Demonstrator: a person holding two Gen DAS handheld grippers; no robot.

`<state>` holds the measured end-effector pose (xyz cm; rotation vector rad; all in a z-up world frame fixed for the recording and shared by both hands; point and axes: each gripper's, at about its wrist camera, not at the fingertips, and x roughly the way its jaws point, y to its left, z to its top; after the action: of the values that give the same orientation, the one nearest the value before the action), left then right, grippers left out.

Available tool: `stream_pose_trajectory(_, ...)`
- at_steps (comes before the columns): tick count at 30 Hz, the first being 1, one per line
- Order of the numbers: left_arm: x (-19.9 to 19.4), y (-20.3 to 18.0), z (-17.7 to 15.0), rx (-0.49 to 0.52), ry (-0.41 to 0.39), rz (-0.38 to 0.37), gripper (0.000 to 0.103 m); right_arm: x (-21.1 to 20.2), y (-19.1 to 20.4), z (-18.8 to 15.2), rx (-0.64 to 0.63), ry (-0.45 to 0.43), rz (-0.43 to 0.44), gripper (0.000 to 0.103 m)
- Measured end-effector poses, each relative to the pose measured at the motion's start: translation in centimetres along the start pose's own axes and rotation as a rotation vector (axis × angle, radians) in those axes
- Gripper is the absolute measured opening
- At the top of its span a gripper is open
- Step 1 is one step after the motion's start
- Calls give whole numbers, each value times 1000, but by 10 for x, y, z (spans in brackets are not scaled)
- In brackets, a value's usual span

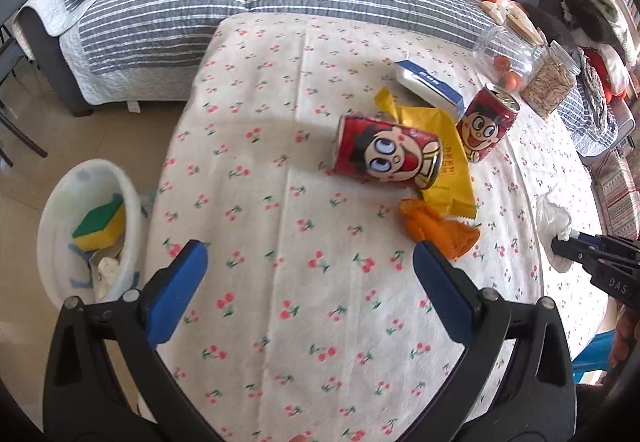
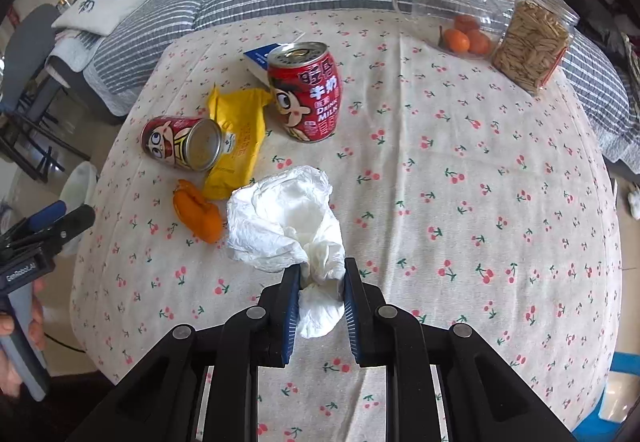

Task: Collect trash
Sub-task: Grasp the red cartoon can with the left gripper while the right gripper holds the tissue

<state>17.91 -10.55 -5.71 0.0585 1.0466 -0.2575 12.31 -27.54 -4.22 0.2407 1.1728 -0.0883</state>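
White tissue clamped in right gripper

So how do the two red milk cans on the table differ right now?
The nearer red can lies on its side, its end facing the right wrist camera; the farther red can stands upright, its top showing. The lying one partly overlaps the yellow wrapper; the upright one stands by the wrapper's far end. Both carry the same cartoon face.

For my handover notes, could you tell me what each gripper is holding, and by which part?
The right gripper is shut on the crumpled white tissue, pinching its near, lower end. The left gripper is open and holds nothing.
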Motion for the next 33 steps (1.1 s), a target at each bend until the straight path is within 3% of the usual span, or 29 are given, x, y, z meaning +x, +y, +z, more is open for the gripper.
stream_pose_trajectory(9,40,-46,26,55,-64,11,102,3,-26,-3,12,7,-10,21)
stream_pose_trajectory(13,52,-46,32,44,-66,36,102,4,-37,-2,29,10,-8,21)
stream_pose_trajectory(24,63,-45,36,21,-73,-34,102,6,-36,4,51,7,6,21)
stream_pose_trajectory(25,64,-46,36,19,-69,-39,101,6,-35,4,51,6,5,21)
stream_pose_trajectory(27,64,-47,35,26,-66,-44,90,6,-35,4,53,4,1,21)
stream_pose_trajectory(33,53,-48,32,38,-67,-65,90,5,-36,5,59,-4,-6,21)
